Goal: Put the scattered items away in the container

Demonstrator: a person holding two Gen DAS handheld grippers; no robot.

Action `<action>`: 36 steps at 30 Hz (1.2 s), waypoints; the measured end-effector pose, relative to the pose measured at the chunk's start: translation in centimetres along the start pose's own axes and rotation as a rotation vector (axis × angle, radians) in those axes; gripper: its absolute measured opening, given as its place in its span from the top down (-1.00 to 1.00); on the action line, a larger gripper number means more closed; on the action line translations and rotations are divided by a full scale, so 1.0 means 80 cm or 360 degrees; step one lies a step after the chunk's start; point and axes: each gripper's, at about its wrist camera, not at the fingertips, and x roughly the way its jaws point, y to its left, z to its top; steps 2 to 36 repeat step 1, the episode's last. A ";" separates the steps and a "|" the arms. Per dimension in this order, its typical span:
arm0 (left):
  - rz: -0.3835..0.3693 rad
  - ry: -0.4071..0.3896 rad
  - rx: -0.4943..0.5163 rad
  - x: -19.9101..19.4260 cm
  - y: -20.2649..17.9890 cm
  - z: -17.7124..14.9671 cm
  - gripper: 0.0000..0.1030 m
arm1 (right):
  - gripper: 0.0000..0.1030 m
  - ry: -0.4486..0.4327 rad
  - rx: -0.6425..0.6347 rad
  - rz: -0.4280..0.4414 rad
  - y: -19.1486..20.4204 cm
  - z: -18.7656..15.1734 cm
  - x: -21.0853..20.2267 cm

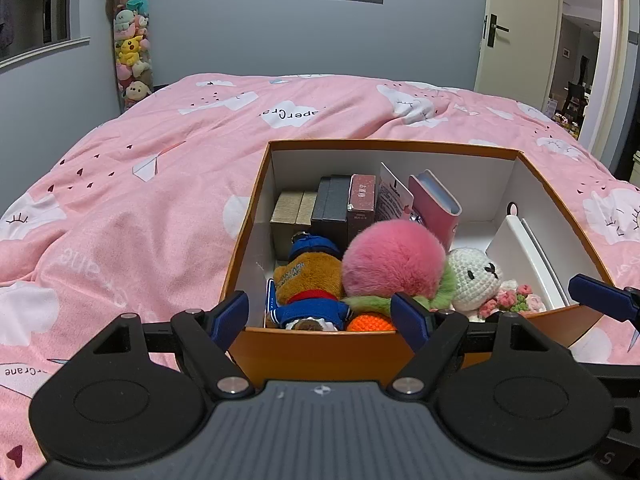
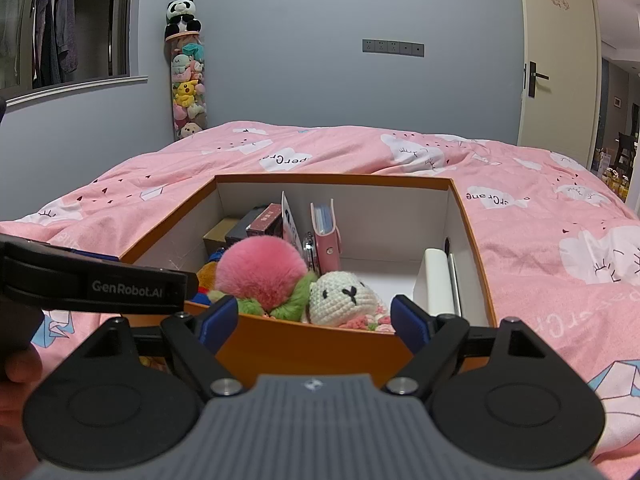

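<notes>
Both grippers empty at the box's near wall.

The left gripper [image 1: 320,316] and right gripper [image 2: 316,322] stood spread, holding nothing, the box [image 1: 320,350] directly ahead and below on the bed [image 1: 140,200]. The toys [image 1: 394,258] lay inside; the right gripper was nearer the box's bare right half.

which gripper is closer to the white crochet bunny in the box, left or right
Right. The right gripper hangs open just outside the box's near wall, with the white crochet bunny straight ahead between its fingers. The left gripper faces the bear and pink pompom, bunny off to its right.
</notes>
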 end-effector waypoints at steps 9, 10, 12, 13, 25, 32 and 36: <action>0.0001 0.0000 0.0001 0.000 0.000 0.000 -0.79 | -0.65 0.0000 0.0000 0.0000 0.000 0.000 0.000; 0.0001 0.0000 0.0001 0.000 0.000 0.000 -0.79 | -0.65 0.0000 0.0000 0.0000 0.000 0.000 0.000; 0.0001 0.0000 0.0001 0.000 0.000 0.000 -0.79 | -0.65 0.0000 0.0000 0.0000 0.000 0.000 0.000; 0.0001 0.0000 0.0001 0.000 0.000 0.000 -0.79 | -0.65 0.0000 0.0000 0.0000 0.000 0.000 0.000; 0.0001 0.0000 0.0001 0.000 0.000 0.000 -0.79 | -0.65 0.0000 0.0000 0.0000 0.000 0.000 0.000; 0.0001 0.0000 0.0001 0.000 0.000 0.000 -0.79 | -0.65 0.0000 0.0000 0.0000 0.000 0.000 0.000; 0.0001 0.0000 0.0001 0.000 0.000 0.000 -0.79 | -0.65 0.0000 0.0000 0.0000 0.000 0.000 0.000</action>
